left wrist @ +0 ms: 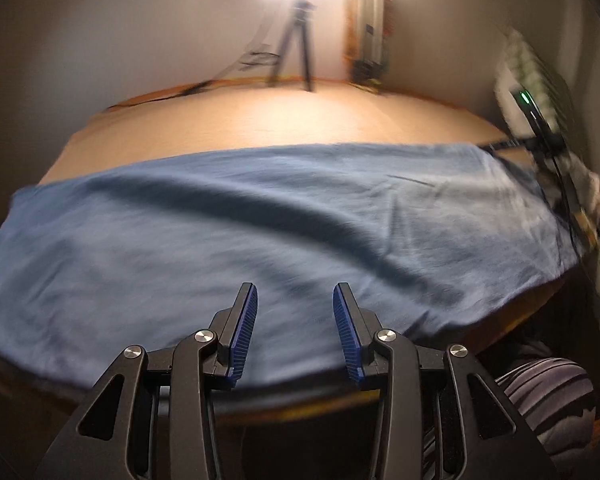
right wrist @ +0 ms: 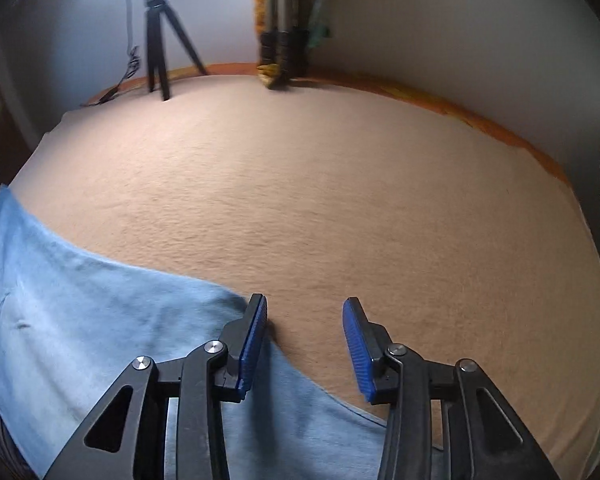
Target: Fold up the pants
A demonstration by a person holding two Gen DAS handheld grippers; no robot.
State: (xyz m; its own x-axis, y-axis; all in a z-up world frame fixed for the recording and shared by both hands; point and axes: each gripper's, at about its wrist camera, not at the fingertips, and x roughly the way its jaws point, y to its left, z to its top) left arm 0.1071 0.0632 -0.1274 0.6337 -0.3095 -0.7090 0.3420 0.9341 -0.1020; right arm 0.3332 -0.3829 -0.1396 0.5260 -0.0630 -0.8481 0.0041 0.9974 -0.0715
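Blue pants point(left wrist: 260, 232) lie spread flat across the beige cloth-covered surface point(left wrist: 280, 116), reaching to its near edge, with a long soft crease running across them. My left gripper point(left wrist: 295, 296) hovers over the pants' near part, open, with nothing pinched between its blue pads. In the right wrist view the pants point(right wrist: 80, 320) fill the lower left. Their slanted edge runs under my right gripper point(right wrist: 305, 308). That gripper is open, its left pad point(right wrist: 256, 332) above the cloth edge and its right pad above the bare surface point(right wrist: 340, 180).
A black tripod point(right wrist: 160, 40) under a bright lamp stands at the far edge, with cables beside it. An upright bundle point(right wrist: 284, 20) leans on the back wall. A person's patterned sleeve point(left wrist: 596, 196) shows at the right, and a striped trouser leg point(left wrist: 548, 396) shows below the near edge.
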